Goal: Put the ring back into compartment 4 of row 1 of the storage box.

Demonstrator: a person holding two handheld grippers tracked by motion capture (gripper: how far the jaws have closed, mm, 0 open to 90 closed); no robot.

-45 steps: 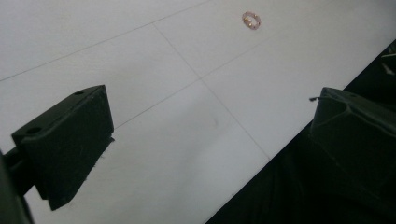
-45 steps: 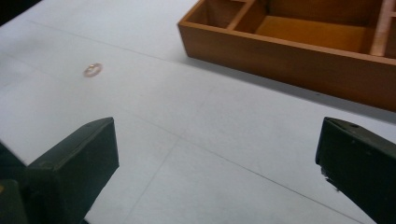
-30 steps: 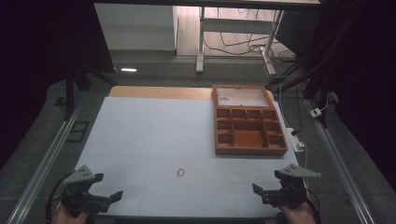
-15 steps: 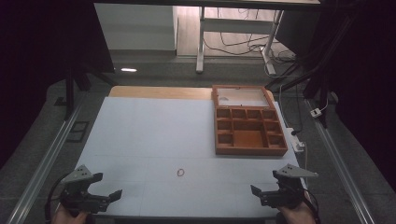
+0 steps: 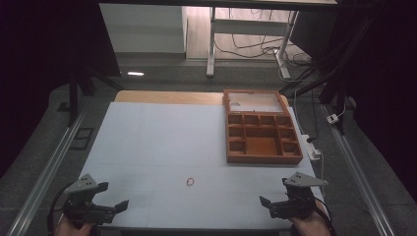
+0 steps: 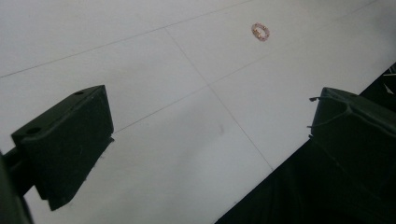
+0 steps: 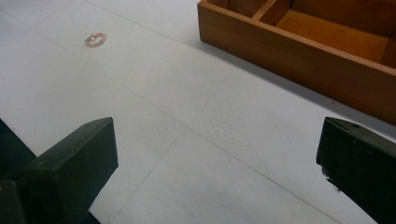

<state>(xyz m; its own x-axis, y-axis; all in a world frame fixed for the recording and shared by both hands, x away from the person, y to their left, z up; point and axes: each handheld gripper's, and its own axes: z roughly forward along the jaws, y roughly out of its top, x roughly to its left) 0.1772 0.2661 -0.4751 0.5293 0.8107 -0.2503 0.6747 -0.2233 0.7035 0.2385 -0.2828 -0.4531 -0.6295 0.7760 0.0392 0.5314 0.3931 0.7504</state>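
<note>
Small pinkish ring (image 5: 190, 181) flat on white table (image 5: 147, 142), near edge

High view: dim, grainy, surroundings near black; white surface (image 5: 162, 142) evenly lit from above, small bright reflection on floor beyond. Gripper views: brighter, soft focus, tongs' near jaws blurred, faint shadow along wooden box (image 7: 299, 46) base. No glare.

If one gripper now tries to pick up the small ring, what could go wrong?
1. The ring is thin and lies flat on the white table, so wide-open jaws may push it away instead of gripping it.
2. The wooden box has many small compartments; a drop from the right gripper may land in the wrong one.
</note>
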